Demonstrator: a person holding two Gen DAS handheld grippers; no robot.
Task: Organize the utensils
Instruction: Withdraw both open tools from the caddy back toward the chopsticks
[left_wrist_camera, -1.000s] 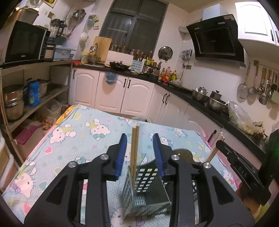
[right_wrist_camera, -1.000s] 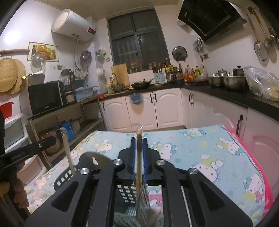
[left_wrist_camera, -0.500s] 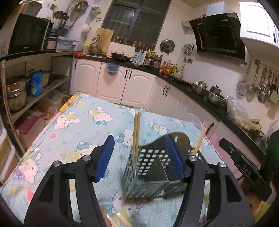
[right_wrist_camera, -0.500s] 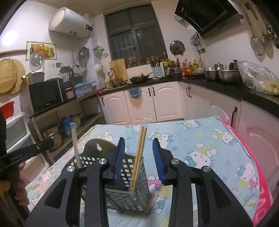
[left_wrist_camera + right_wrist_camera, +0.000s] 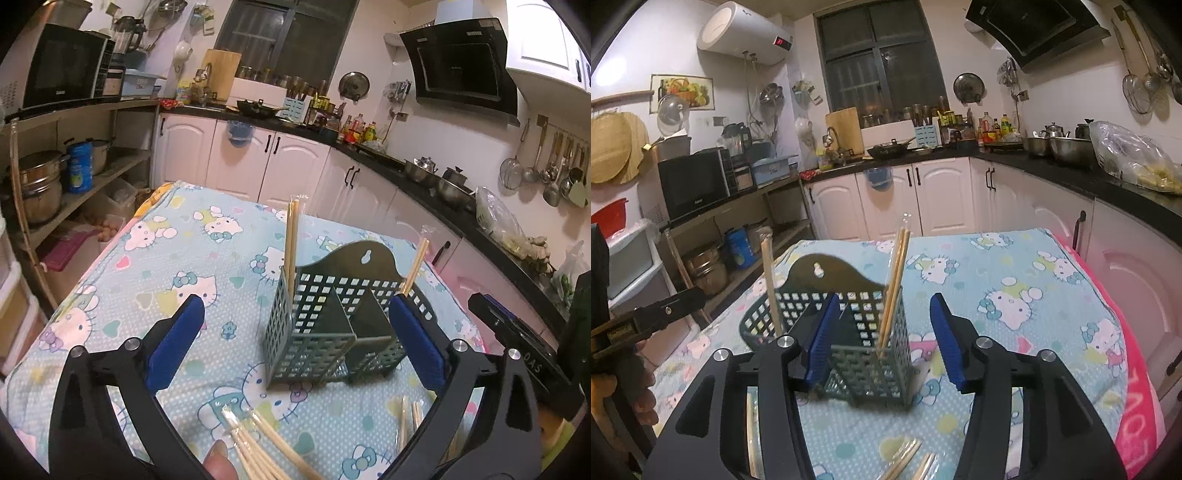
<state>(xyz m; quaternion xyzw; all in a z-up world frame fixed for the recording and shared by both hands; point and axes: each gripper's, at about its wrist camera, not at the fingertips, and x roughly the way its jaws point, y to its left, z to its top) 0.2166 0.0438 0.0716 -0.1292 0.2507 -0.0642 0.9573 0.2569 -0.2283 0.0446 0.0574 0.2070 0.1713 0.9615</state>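
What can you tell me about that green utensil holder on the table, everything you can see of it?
The utensil holder is a grey-green basket, plastic by the look, with perforated grid walls, a solid divider making two compartments, and a tall arched back with a keyhole hanging slot. It stands upright on the Hello Kitty tablecloth. One pair of wrapped chopsticks stands in one compartment and another pair leans in the other. No gripper touches it.

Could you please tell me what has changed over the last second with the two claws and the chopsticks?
Both claws let go. The left claw and right claw have just been opening and have drawn back, leaving their wrapped chopstick pairs standing in the green holder. The holder and the loose chopsticks on the tablecloth stayed put.
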